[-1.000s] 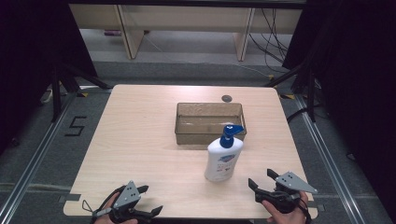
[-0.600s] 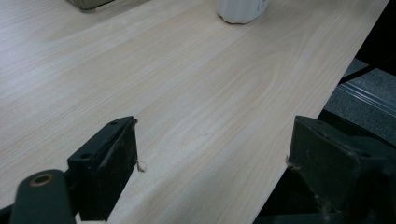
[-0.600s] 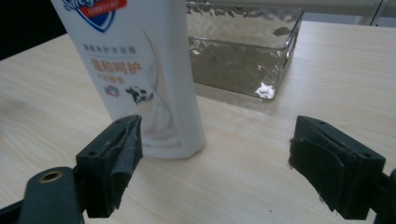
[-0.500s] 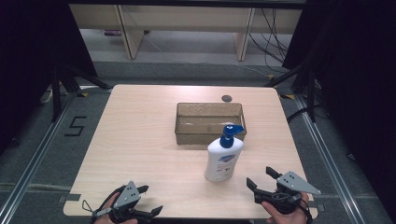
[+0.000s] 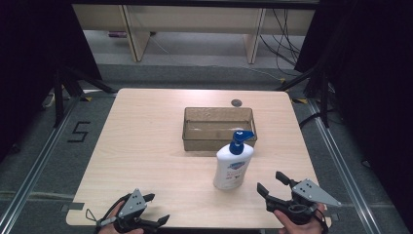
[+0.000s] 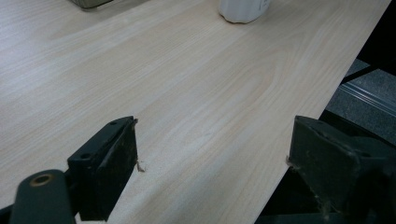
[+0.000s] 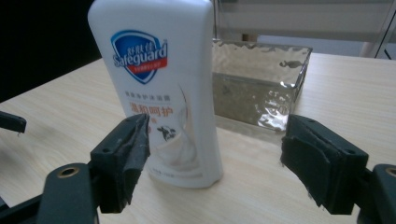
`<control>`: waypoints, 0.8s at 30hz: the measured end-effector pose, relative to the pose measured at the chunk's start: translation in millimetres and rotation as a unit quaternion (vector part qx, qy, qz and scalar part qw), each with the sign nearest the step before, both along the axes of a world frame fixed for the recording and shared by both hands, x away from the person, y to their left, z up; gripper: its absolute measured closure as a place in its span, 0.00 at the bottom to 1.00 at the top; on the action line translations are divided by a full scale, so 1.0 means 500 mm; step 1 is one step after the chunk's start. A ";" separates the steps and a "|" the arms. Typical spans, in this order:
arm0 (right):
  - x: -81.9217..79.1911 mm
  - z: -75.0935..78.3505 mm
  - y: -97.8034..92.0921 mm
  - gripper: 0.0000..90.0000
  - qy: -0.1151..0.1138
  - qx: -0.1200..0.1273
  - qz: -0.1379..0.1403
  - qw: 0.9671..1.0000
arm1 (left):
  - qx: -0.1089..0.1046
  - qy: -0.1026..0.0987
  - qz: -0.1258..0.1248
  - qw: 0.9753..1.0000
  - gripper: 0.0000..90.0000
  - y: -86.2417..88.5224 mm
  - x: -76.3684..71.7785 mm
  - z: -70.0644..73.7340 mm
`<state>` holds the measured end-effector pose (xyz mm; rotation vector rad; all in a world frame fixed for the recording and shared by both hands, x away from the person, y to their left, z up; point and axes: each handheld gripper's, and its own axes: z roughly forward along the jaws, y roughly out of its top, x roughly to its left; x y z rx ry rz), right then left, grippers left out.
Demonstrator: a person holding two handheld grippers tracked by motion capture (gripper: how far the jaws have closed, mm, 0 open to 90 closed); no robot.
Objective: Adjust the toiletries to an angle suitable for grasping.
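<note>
Right gripper (image 5: 272,187) wide open and empty near the surface's (image 5: 146,146) front edge, facing the soap bottle (image 5: 233,165); left gripper (image 5: 155,209) open, empty; I'd square up low on the body before closing

bottle (image 5: 234,165) upright on table (image 5: 146,146) | tray (image 5: 218,127) just behind bottle

Lab: black curtains (image 5: 29,53), floor rails (image 5: 34,165)

The soap bottle (image 7: 161,88) reads "Safeguard"; a "5" mark (image 5: 78,131) is taped on the floor.
</note>
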<state>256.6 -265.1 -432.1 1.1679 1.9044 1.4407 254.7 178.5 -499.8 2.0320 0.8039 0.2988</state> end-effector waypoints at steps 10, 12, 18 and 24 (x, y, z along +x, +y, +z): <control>-0.002 0.023 0.003 0.32 -0.020 -0.006 0.015 1.000 | 0.009 -0.003 0.000 1.000 0.17 0.001 0.002 -0.002; -0.003 0.028 0.005 0.33 -0.014 -0.001 0.018 1.000 | 0.001 0.000 0.003 1.000 0.17 0.000 0.001 -0.004; -0.001 0.037 0.011 0.34 -0.015 0.004 0.030 0.999 | 0.006 -0.001 0.001 1.000 0.17 0.000 0.002 -0.004; 0.003 0.050 0.017 0.34 -0.024 -0.009 0.032 0.999 | 0.006 -0.002 0.002 1.000 0.17 0.000 0.002 -0.004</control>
